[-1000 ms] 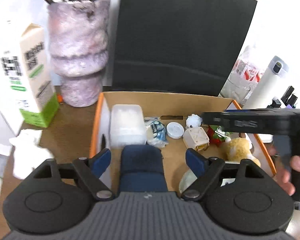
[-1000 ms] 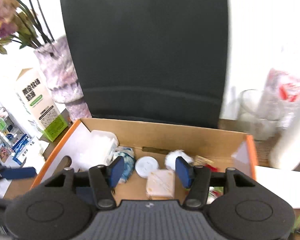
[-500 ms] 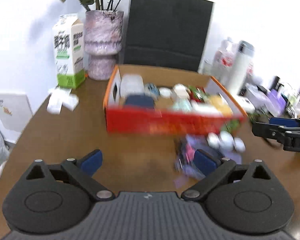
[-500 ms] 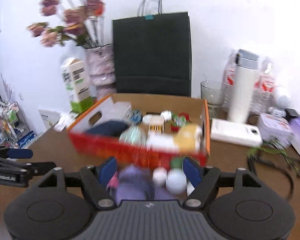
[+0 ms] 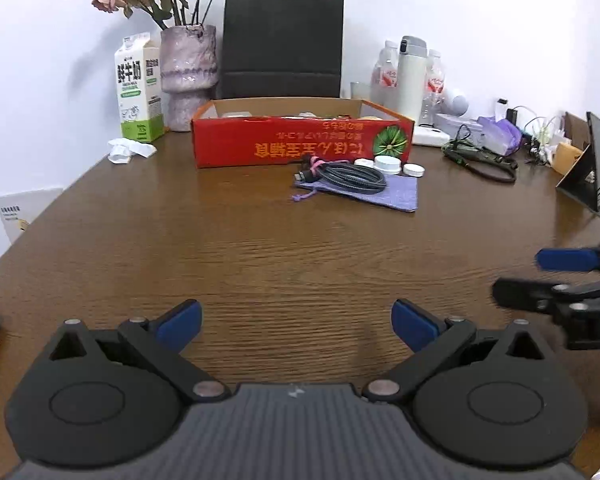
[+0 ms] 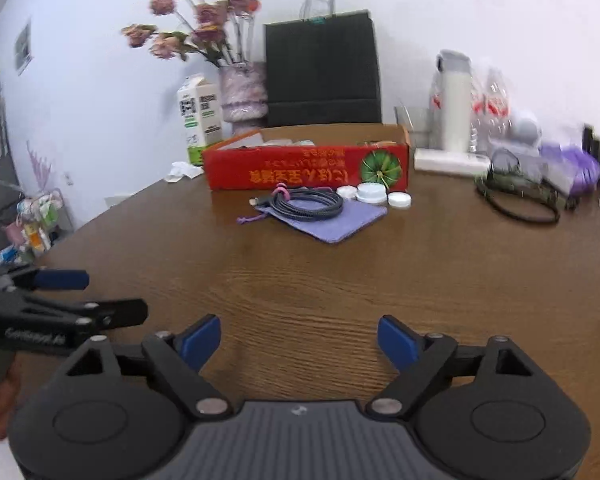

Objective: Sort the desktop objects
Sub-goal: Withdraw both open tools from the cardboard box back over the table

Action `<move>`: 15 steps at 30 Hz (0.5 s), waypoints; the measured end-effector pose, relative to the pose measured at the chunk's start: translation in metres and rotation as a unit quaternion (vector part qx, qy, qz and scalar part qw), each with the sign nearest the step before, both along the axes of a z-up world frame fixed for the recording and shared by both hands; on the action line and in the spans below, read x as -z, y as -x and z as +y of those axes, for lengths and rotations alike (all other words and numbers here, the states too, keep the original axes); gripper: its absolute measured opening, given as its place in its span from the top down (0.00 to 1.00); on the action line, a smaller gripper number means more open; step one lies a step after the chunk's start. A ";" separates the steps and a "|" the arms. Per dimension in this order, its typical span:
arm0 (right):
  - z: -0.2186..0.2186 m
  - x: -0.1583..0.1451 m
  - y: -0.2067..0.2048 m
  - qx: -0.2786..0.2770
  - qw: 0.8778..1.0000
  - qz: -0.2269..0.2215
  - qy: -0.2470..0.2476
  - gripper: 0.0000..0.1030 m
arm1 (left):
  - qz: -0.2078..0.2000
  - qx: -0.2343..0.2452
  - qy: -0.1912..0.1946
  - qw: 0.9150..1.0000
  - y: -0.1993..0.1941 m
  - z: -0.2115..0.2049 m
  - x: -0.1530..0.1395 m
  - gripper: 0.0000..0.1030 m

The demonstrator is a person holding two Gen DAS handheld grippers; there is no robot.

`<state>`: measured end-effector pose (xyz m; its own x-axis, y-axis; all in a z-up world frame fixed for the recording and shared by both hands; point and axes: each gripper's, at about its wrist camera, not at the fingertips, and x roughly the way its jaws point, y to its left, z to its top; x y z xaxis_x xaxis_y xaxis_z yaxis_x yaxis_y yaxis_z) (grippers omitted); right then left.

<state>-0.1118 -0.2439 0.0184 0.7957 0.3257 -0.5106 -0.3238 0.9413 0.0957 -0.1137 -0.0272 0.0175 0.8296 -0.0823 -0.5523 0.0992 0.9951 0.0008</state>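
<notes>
Two tongs (image 5: 296,322) (image 6: 300,340) agape; three white lids (image 5: 388,164).

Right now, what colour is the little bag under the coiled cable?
The pouch is light purple; the left wrist view shows it best.

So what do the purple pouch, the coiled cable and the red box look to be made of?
Purple pouch: soft matte woven cloth, probably; it lies limp with a drawstring. Coiled cable: braided grey sheath, apparently fabric. Red box: printed cardboard, brown inside walls.

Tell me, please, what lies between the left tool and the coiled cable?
Only bare brown table separates the left tool from the coiled cable, as the left wrist view shows.
</notes>
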 end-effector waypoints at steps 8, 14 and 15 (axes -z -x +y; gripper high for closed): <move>-0.006 0.002 -0.003 0.025 0.999 -0.018 -0.017 0.15 | -0.004 -0.005 0.007 1.000 -0.001 0.002 0.007 0.00; -0.007 0.005 -0.010 0.044 0.999 -0.019 -0.013 0.15 | -0.003 0.007 0.014 1.000 -0.003 0.001 0.008 0.00; -0.007 0.005 -0.010 0.041 0.999 -0.019 -0.010 0.15 | 0.000 0.007 0.014 1.000 -0.003 0.001 0.008 0.00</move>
